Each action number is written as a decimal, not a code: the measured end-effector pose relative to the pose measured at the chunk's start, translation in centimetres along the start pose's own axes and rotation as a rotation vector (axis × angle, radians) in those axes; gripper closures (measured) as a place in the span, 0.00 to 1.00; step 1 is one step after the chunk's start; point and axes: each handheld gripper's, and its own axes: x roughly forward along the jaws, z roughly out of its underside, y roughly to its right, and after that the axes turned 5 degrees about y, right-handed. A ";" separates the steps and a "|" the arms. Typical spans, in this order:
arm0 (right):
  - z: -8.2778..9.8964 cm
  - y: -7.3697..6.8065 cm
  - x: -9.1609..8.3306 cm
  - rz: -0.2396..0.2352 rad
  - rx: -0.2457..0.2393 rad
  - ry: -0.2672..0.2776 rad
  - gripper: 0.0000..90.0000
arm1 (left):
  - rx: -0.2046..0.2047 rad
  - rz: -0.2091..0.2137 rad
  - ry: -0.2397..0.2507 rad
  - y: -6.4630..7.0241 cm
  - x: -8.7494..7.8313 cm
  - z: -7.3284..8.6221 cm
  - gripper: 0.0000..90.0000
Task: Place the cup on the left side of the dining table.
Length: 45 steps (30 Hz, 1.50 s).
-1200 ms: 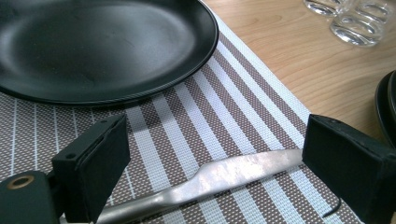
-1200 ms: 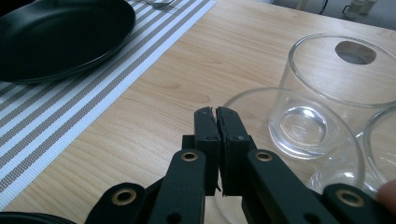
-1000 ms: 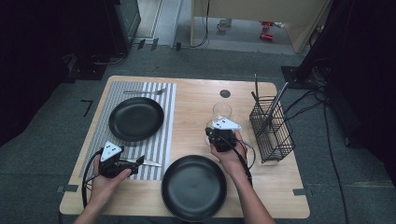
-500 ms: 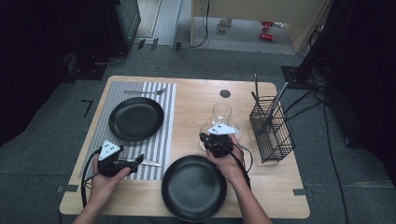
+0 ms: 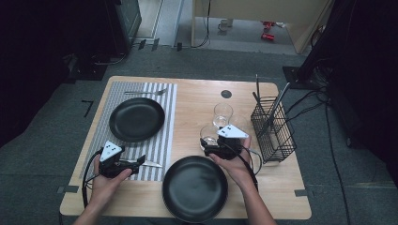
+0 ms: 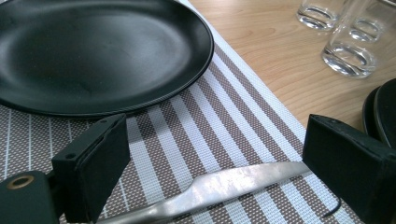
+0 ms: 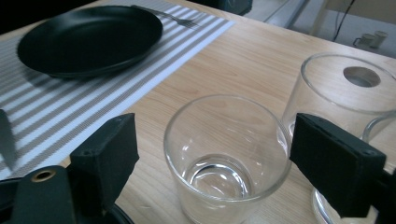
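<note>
So the right gripper (image 7: 215,168) has just been opening up: its fingers (image 7: 105,158) are now standing released on both sides of the glass (image 7: 226,158), which is sitting between them on the table (image 7: 252,51), looks set down. Left gripper (image 6: 219,172) is idling spread wide over the knife (image 6: 219,186).

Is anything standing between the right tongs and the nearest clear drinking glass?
Nothing visible. The right tongs, jaws just opened, straddle the nearest clear drinking glass, pads off its wall. A second clear glass stands close behind.

Clear empty glass (image 7: 227,158) stands upright on the wooden table (image 7: 243,51), beside another glass (image 7: 345,98)
</note>
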 end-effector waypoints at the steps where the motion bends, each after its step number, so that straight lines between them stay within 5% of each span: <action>1: 0.0 0.0 0.0 0.000 0.000 0.000 0.16 | 0.000 0.000 0.000 0.0 0.0 0.0 0.08; 5: 0.4 -0.1 0.8 0.053 -0.013 -0.028 0.14 | 0.010 0.007 0.012 0.1 -0.1 -0.1 0.08; 12: 1.4 0.2 2.5 0.065 0.024 -0.096 0.19 | 0.016 0.015 0.010 0.3 0.2 -0.2 0.08; 21: 1.5 0.0 2.6 0.076 0.027 -0.111 0.21 | 0.026 0.017 0.027 0.8 0.3 -0.6 0.08; 27: 1.0 -0.1 2.0 0.080 0.019 -0.092 0.21 | 0.040 0.033 0.023 0.9 0.7 -1.0 0.08; 31: -0.1 -0.3 1.0 0.070 0.019 -0.063 0.21 | 0.094 0.033 0.035 1.6 0.8 -1.6 0.08; 45: -4.0 -1.6 -1.1 -0.008 0.022 0.003 0.21 | 0.168 0.169 0.092 4.7 2.7 -3.9 0.08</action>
